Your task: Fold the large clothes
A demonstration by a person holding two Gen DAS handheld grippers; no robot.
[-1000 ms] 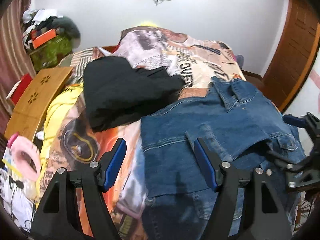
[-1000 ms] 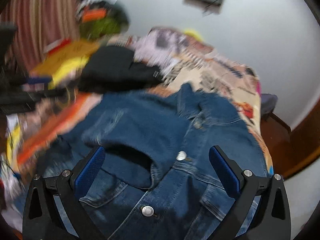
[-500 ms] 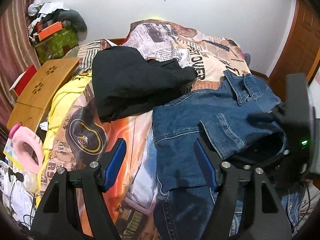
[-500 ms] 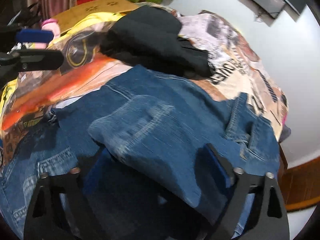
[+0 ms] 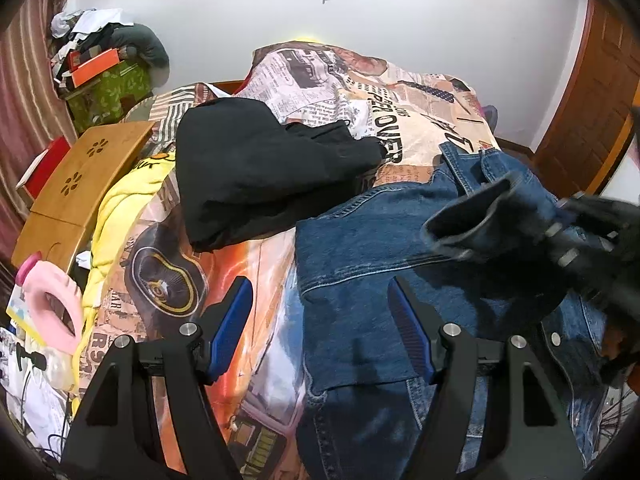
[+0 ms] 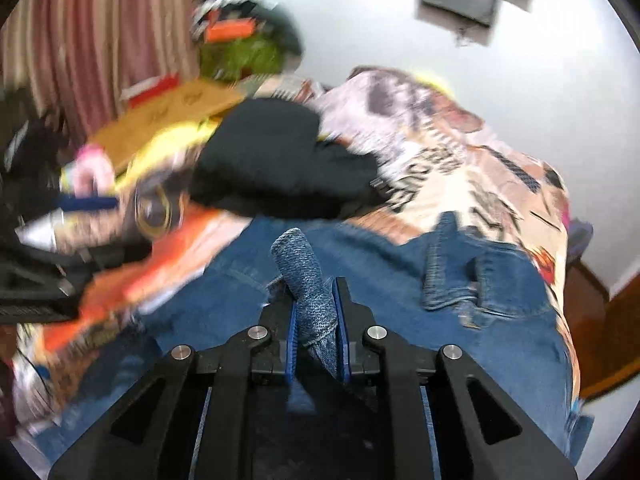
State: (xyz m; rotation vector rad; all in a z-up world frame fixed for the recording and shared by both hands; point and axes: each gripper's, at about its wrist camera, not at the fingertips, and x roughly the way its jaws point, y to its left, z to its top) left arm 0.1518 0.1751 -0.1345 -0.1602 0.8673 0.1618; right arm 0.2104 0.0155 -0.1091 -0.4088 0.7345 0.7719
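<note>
A blue denim jacket (image 5: 360, 248) lies spread on the bed's right half. My right gripper (image 6: 316, 292) has its jaws closing, and the pads press on a raised fold of the jacket's cloth (image 6: 298, 256). In the left wrist view that gripper (image 5: 580, 232) is a dark blur at the right, lifting the denim cuff. My left gripper (image 5: 320, 292) stands open above the jacket's left edge and the printed bedcover, with nothing gripped. Its blue finger (image 6: 86, 202) shows blurred at the left of the right wrist view.
A black garment (image 5: 256, 172) lies in a heap on the printed bedcover (image 5: 380, 92) beyond the jacket. Left of the bed are a yellow cloth (image 5: 116, 208), a wooden lap table (image 5: 80, 184), a pink ring-shaped item (image 5: 52, 300) and a cluttered green box (image 5: 108, 88). A wooden door (image 5: 592, 120) stands at the right.
My right gripper went from wide open over the jacket to shut on a fold of denim, and lifted it. The left gripper stayed open and hardly moved.
</note>
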